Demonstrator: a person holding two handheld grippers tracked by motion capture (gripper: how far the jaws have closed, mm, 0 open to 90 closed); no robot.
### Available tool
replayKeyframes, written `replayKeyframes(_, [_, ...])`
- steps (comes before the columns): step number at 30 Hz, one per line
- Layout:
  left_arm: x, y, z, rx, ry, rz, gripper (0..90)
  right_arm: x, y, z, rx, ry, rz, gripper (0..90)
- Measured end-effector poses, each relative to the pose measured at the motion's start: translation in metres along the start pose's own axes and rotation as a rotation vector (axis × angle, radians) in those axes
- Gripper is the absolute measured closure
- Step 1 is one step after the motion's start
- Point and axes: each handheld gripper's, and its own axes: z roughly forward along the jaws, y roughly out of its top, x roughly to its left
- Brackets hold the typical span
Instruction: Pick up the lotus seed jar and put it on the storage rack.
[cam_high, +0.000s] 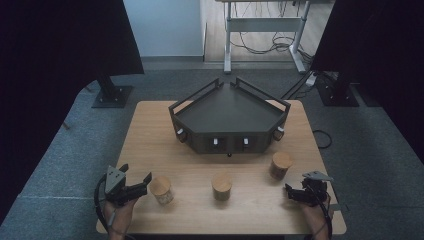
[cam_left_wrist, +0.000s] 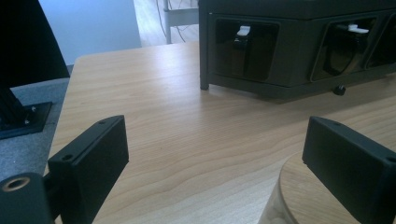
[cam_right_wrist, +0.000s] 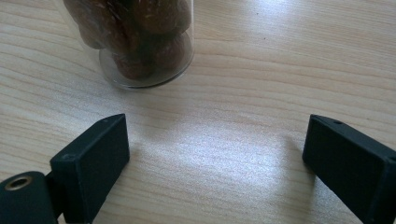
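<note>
Three glass jars with wooden lids stand in a row near the table's front: a left jar (cam_high: 161, 189), a middle jar (cam_high: 221, 186) and a right jar (cam_high: 280, 165). My left gripper (cam_high: 136, 176) is open just left of the left jar. In the left gripper view that jar's lid (cam_left_wrist: 292, 196) sits low right, partly behind the right jaw, and the gripper (cam_left_wrist: 215, 149) holds nothing. My right gripper (cam_high: 289, 193) is open in front of the right jar. The right gripper view has the gripper (cam_right_wrist: 217, 144) over bare wood, short of the jar (cam_right_wrist: 140, 42) of brown round pieces.
A dark angular tray unit (cam_high: 200, 127) with small front compartments (cam_left_wrist: 243, 46) stands at the back centre of the wooden table (cam_high: 150, 135). Black stands and a desk frame with cables rise from the grey floor beyond the table.
</note>
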Motion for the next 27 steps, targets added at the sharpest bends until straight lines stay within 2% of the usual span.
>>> replayKeyframes(13, [-0.006, 0.002, 0.0, -0.005, -0.017, 0.01, 6.9, 0.0, 0.0, 0.0, 0.0, 0.001, -0.001, 6.6])
replayKeyframes(27, [-0.011, 0.002, 0.0, -0.015, -0.039, 0.003, 6.8, 0.0, 0.0, 0.0, 0.0, 0.001, -0.001, 6.6])
